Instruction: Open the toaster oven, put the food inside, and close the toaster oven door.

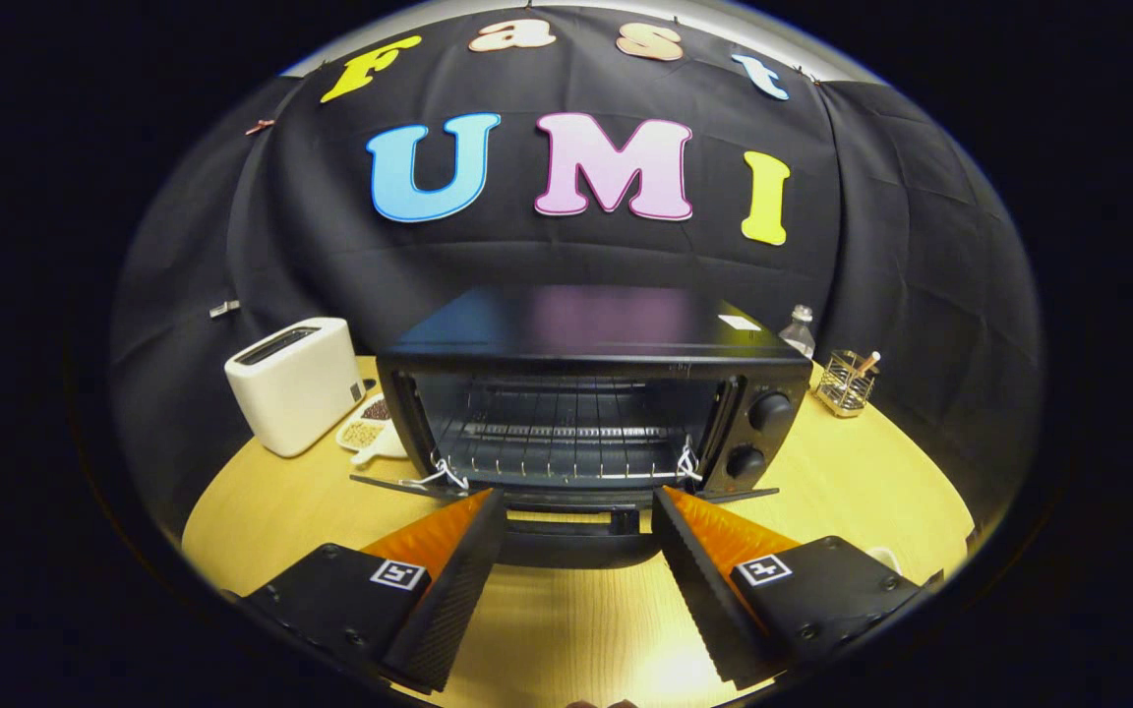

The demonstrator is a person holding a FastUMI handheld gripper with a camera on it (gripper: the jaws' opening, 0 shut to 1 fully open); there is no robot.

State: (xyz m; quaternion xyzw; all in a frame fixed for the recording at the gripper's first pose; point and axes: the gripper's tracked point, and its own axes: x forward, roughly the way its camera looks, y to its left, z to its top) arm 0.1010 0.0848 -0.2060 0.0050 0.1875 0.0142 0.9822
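White toaster (296,383), seed dish (367,430), clear bottle (799,331), wire holder (845,383) on yellow table (852,482).

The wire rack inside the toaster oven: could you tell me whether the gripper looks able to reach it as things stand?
Probably yes: the oven door hangs open, the gripper sits just before it with jaws spread and empty, and nothing blocks the wire rack.

Toaster oven (591,393) mid table (852,492), toaster (296,383) left, caddy (845,382) right

toaster oven (591,324): glossy black metal | table (852,482): smooth wood grain | toaster (296,383): matt plastic
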